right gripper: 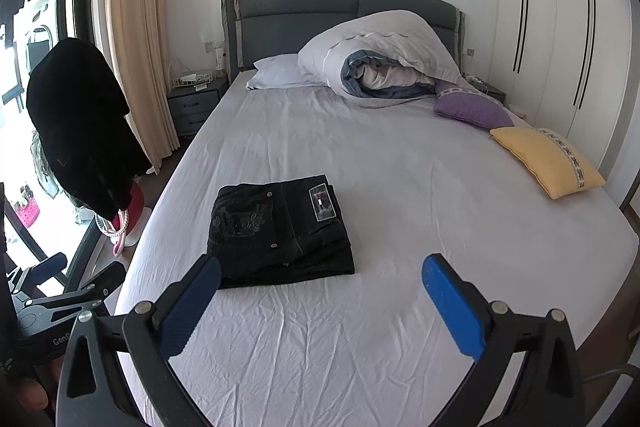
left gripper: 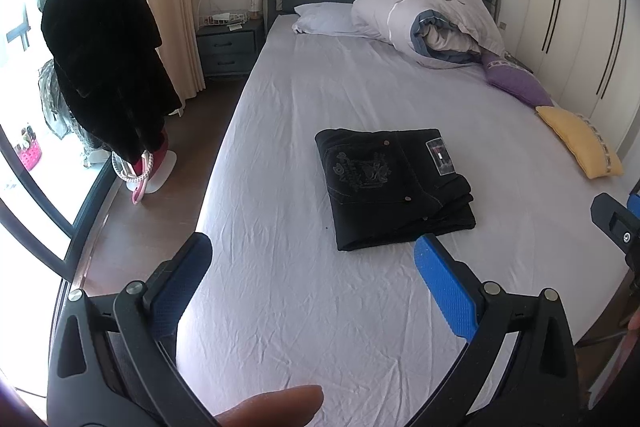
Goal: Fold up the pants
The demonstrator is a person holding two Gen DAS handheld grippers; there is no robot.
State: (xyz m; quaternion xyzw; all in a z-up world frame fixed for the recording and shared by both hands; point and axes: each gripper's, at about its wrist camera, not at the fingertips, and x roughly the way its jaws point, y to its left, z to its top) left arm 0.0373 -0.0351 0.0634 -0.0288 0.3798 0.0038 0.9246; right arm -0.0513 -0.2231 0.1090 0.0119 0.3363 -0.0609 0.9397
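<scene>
Hovering above sheet: left gripper point(left gripper: 312, 259) and right gripper point(right gripper: 320, 279), jaws spread, empty. Folded black jeans point(left gripper: 394, 187) lie mid-bed point(left gripper: 320, 307); yellow cushion point(right gripper: 548, 161), purple cushion point(right gripper: 472, 109), rolled duvet point(right gripper: 380, 59) well apart.

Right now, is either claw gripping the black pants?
No: the pants lie folded on the bed sheet, and both the right claw and left claw hang open above it.

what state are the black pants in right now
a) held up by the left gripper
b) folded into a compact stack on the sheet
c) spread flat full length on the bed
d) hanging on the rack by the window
b: the black pants lie folded in a compact stack on the bed sheet, and both the left gripper and right gripper are open and apart from them.
</scene>
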